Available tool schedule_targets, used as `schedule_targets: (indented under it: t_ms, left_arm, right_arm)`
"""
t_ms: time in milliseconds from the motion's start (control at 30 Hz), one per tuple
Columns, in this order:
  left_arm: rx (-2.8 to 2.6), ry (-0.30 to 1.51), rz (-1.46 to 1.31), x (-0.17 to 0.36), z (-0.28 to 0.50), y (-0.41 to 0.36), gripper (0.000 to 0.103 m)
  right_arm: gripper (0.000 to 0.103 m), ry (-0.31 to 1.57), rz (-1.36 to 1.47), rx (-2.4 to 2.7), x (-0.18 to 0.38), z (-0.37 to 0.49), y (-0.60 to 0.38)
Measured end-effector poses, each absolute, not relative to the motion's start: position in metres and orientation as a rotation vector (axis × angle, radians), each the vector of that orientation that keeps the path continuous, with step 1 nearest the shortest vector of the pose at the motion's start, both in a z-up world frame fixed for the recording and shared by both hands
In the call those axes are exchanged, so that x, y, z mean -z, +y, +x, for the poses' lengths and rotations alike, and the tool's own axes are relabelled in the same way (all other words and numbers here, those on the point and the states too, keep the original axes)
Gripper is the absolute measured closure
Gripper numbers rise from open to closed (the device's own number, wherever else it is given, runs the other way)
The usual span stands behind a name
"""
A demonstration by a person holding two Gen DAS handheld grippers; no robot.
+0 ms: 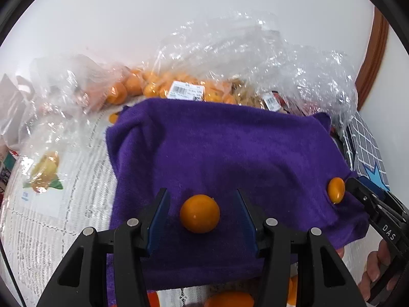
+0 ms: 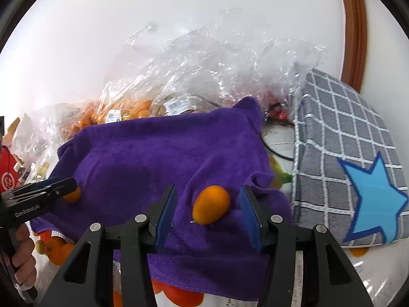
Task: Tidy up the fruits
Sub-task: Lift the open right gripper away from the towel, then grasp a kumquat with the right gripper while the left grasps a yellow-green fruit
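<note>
A purple towel (image 1: 230, 148) lies spread on the table. Two small orange kumquats rest on it. One kumquat (image 1: 199, 213) sits between the blue pads of my left gripper (image 1: 201, 192), which is open with a gap on each side of the fruit. In the right wrist view the other kumquat (image 2: 211, 204), more oval, lies between the fingers of my right gripper (image 2: 208, 188), also open and not touching it. Each gripper shows in the other's view: the right gripper (image 1: 358, 186) beside its kumquat (image 1: 336, 190), the left gripper (image 2: 64, 185) over its kumquat (image 2: 72, 195).
Crumpled clear plastic bags (image 1: 230, 58) holding many kumquats (image 1: 133, 87) lie behind the towel. A grey checked cloth with a blue star (image 2: 358, 153) lies to the right. The table cover (image 1: 51, 204) is newspaper-printed. More oranges (image 2: 57, 250) lie at the towel's near edge. A hand (image 2: 23, 250) grips the left handle.
</note>
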State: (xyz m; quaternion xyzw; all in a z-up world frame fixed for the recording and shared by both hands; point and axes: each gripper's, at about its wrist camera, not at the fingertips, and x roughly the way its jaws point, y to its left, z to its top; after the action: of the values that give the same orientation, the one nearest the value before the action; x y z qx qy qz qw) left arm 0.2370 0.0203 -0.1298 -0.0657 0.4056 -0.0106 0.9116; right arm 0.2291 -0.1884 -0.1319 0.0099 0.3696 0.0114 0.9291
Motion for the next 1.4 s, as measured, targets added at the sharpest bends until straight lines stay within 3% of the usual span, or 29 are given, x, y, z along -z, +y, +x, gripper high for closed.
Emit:
schedule_targets:
  t_ms: [133,267,733,1400]
  left_arm:
    - [0.018,0.798,-0.131,0.114,0.23,0.02,0.053]
    - [-0.007,0.77,-0.143,0.097,0.214,0.021,0.053]
    - [0.033,0.794,-0.105,0.063,0.119,0.035,0.053]
    - [-0.044,0.816,-0.125,0.086,0.056,0.086,0.053]
  right_arm:
    - [0.053,0.74,0.054,-0.024,0.123,0.226,-0.191]
    - [0.062,0.781,0.03,0.008,0.105,0.221,-0.187]
    - [0.062,0.724,0.018,-0.015,0.049,0.109,-0.169]
    - [0.062,0.796,0.031,-0.047,0.091,0.04,-0.146]
